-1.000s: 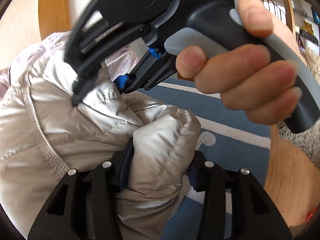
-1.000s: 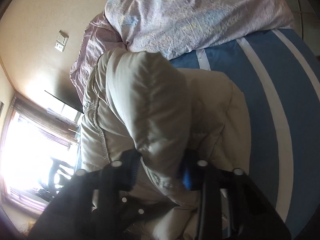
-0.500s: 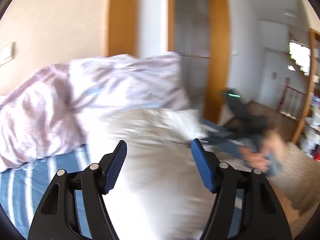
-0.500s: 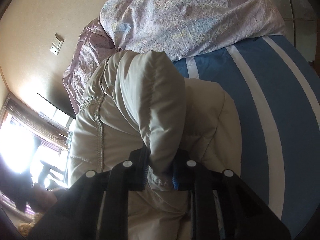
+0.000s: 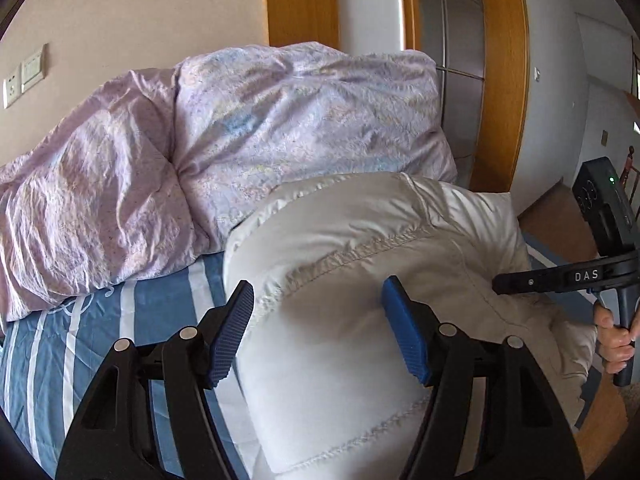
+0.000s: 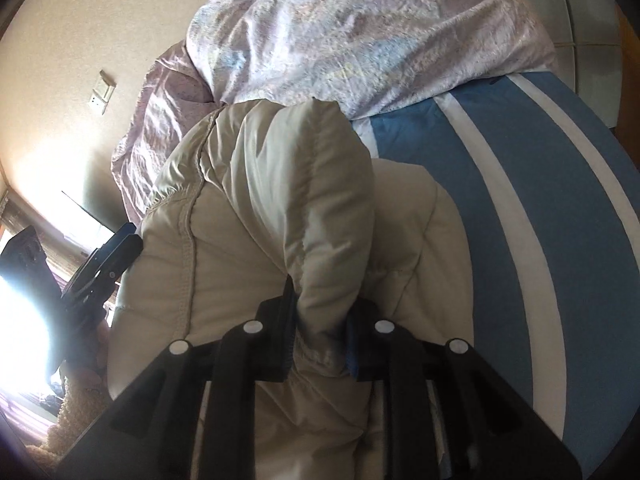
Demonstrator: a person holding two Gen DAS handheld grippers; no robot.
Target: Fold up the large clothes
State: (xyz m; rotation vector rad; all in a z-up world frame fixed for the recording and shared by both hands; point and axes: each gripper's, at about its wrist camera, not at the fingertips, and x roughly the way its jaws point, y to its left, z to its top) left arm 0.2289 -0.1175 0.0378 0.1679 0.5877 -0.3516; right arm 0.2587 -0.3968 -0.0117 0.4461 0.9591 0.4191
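A cream puffer jacket (image 5: 360, 280) lies bunched on a blue-and-white striped bed sheet (image 5: 120, 320). My left gripper (image 5: 316, 328) is open, its blue pads on either side of the jacket's near edge and gripping nothing. My right gripper (image 6: 320, 336) is shut on a padded sleeve of the jacket (image 6: 304, 200), which folds over the jacket's body. The right gripper also shows in the left wrist view (image 5: 560, 278) at the jacket's right side, held by a hand. The left gripper shows in the right wrist view (image 6: 100, 256) at the jacket's left edge.
A crumpled lilac duvet (image 5: 200, 152) is piled at the head of the bed against a beige wall with a switch plate (image 5: 22, 76). A wooden door frame (image 5: 504, 80) stands beyond the bed. A bright window (image 6: 24, 320) lies to the left in the right wrist view.
My left gripper let go of the jacket fold it held, opened and pulled back from the jacket. My right gripper closed tighter on the sleeve and kept its hold.
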